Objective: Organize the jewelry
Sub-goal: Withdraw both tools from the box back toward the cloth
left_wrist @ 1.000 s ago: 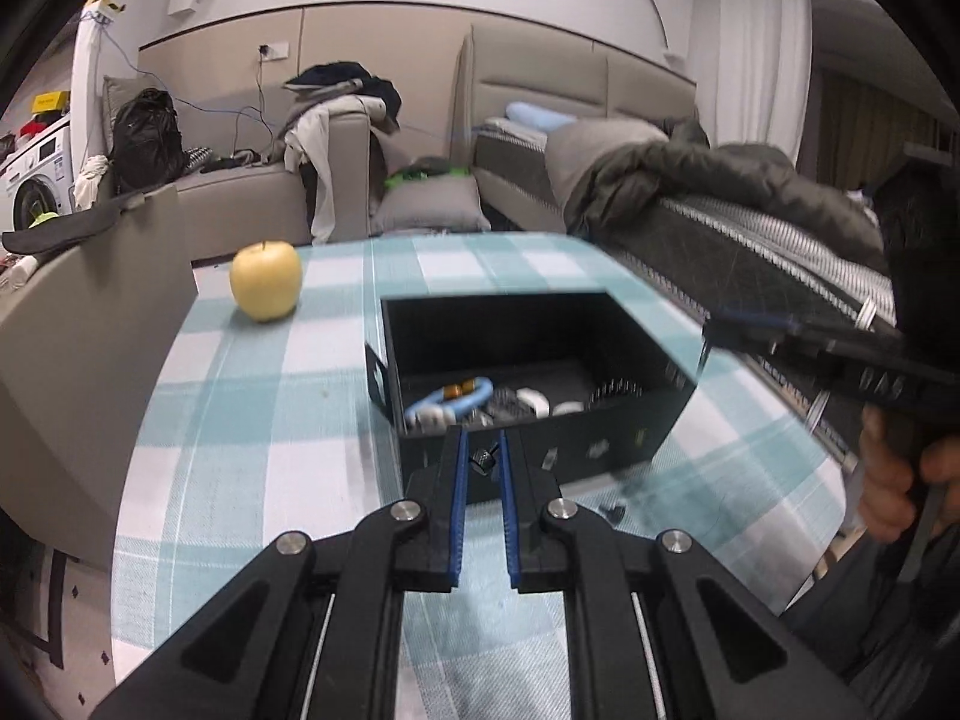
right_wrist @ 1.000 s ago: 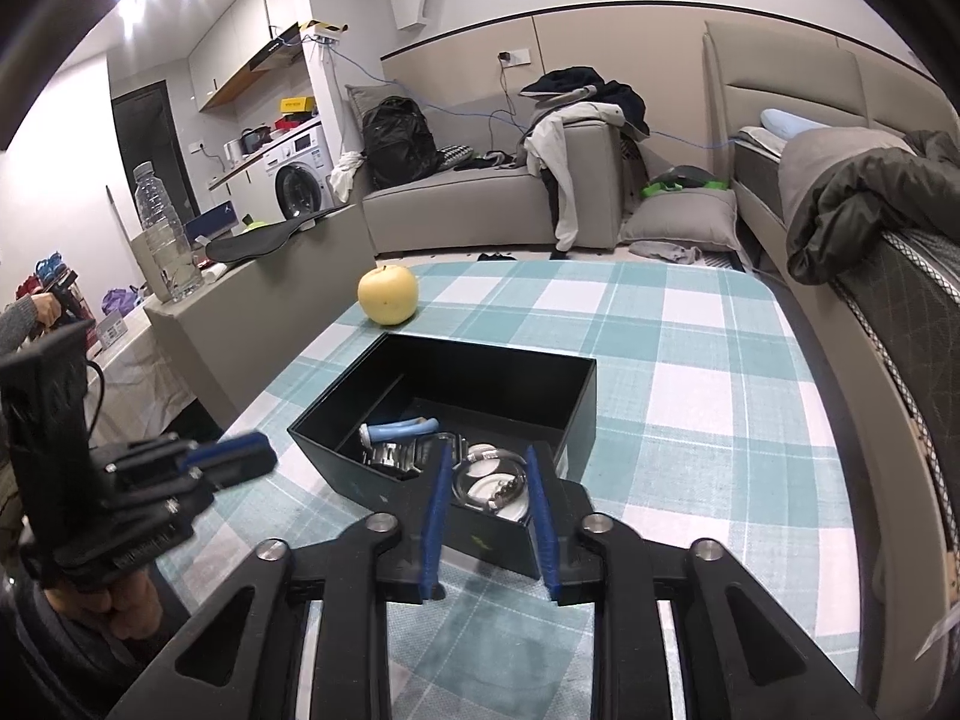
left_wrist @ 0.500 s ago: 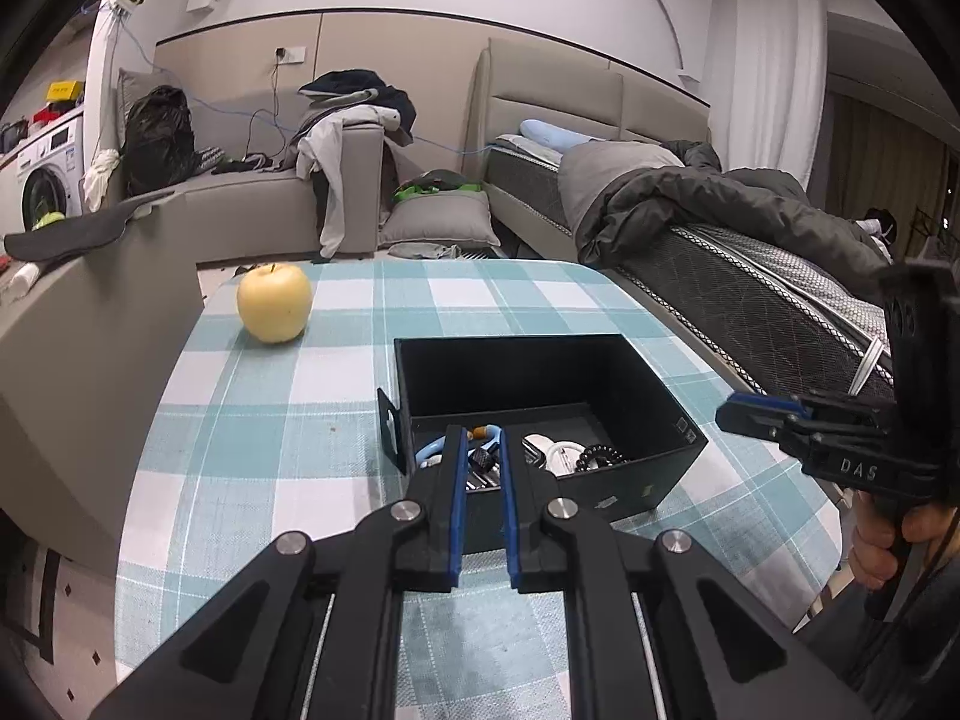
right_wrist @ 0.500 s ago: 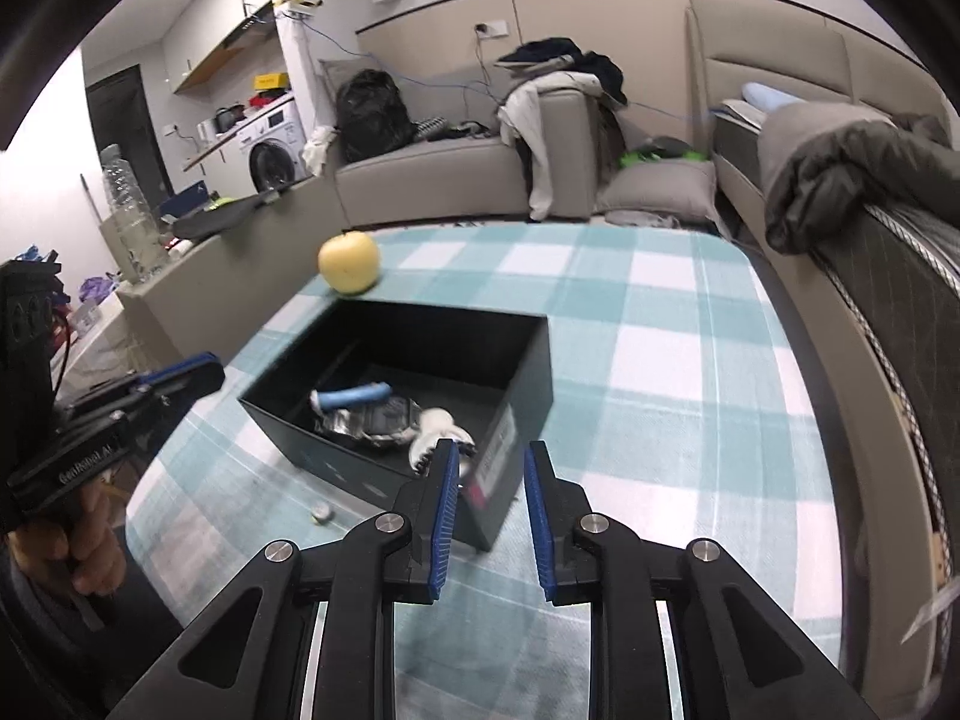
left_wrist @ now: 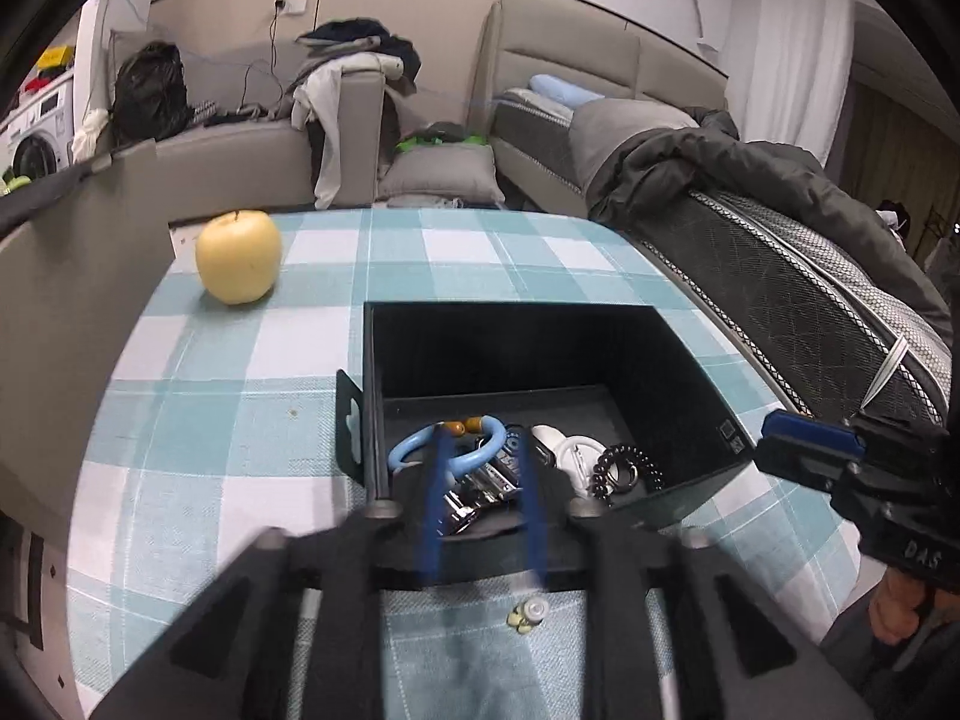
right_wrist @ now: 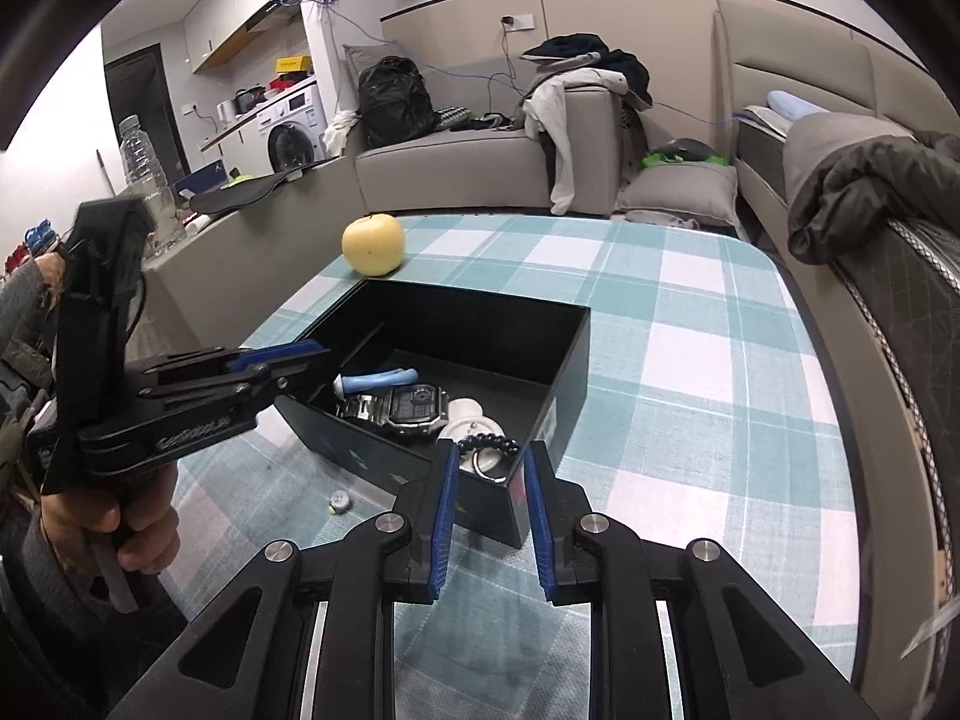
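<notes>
- Table (right_wrist: 708, 360): covered in a teal-and-white checked cloth; bears everything listed below.
- Black box (left_wrist: 540, 360): open-topped, set near the table's near edge, one corner pointing between the fingers of the right claw.
- Contents of box, gathered at its near end: a light blue bangle (left_wrist: 462, 444) with orange beads; a metal wristwatch (right_wrist: 414, 405) with a square face, lying flat; a white round piece (right_wrist: 468, 414) beside the watch; a dark bead bracelet (right_wrist: 489, 444) at the near corner; a metal ring (right_wrist: 486, 462) just under the beads.
- Small bead-like piece (left_wrist: 528, 612): white with a yellow-green part, lying loose on the cloth just outside the box's near wall.
- Yellow apple (left_wrist: 239, 256): on the cloth beyond the box, well apart from it.
- Left claw (left_wrist: 480, 498): blurred, jaws opening, poised above the box's near wall; nothing gripped between the blue pads. The loose piece lies on the cloth below it.
- Right claw (right_wrist: 489, 504): jaws a little way apart, framing the box's near corner; whether the pads press on the wall cannot be told. Seen side-on in the left view, its state is not readable.
- Hand (right_wrist: 114, 516): grips the handle of the left claw.
</notes>
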Available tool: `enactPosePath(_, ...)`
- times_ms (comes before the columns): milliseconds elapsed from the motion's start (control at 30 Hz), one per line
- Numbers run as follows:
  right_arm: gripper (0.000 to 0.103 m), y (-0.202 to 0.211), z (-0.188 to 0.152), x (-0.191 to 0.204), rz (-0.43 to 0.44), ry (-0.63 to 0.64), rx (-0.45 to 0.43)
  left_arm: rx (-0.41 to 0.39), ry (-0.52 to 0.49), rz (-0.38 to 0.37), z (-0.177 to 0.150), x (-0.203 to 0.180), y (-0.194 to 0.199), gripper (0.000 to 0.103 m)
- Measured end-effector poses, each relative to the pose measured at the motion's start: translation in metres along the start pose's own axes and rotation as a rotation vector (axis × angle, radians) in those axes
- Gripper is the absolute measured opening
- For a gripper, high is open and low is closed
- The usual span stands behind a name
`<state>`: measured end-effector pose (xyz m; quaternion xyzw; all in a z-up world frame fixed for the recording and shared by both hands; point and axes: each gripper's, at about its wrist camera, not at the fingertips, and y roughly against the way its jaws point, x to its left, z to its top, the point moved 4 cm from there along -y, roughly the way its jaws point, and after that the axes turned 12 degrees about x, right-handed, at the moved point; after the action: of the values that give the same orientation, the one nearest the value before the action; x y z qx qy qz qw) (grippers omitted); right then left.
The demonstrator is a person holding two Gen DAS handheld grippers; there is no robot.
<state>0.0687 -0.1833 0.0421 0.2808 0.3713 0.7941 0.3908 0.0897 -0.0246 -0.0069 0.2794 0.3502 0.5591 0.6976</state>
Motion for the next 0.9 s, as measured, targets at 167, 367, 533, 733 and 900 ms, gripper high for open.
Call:
enactPosePath(167,0.023,0.006,0.0,-0.002,-0.001,-0.002,-0.016,-0.065,0.024,-0.011,-0.008,0.001,0.026,0.082)
enactPosePath(367,0.052,0.001,-0.009,-0.001,0.013,0.009,0.037,-0.08,0.046,0.054,-0.03,0.011,0.042,0.102)
enactPosePath(533,0.068,-0.012,-0.018,0.013,0.016,0.069,0.1,0.001,0.014,0.074,-0.039,0.008,0.022,0.102)
enactPosePath(733,0.073,-0.022,-0.025,0.016,-0.011,0.094,0.15,0.067,-0.023,0.089,-0.048,0.009,0.015,0.102)
enactPosePath(900,0.074,-0.025,-0.035,0.004,0.038,-0.004,0.204,0.11,-0.005,0.08,-0.058,0.015,0.013,0.102)
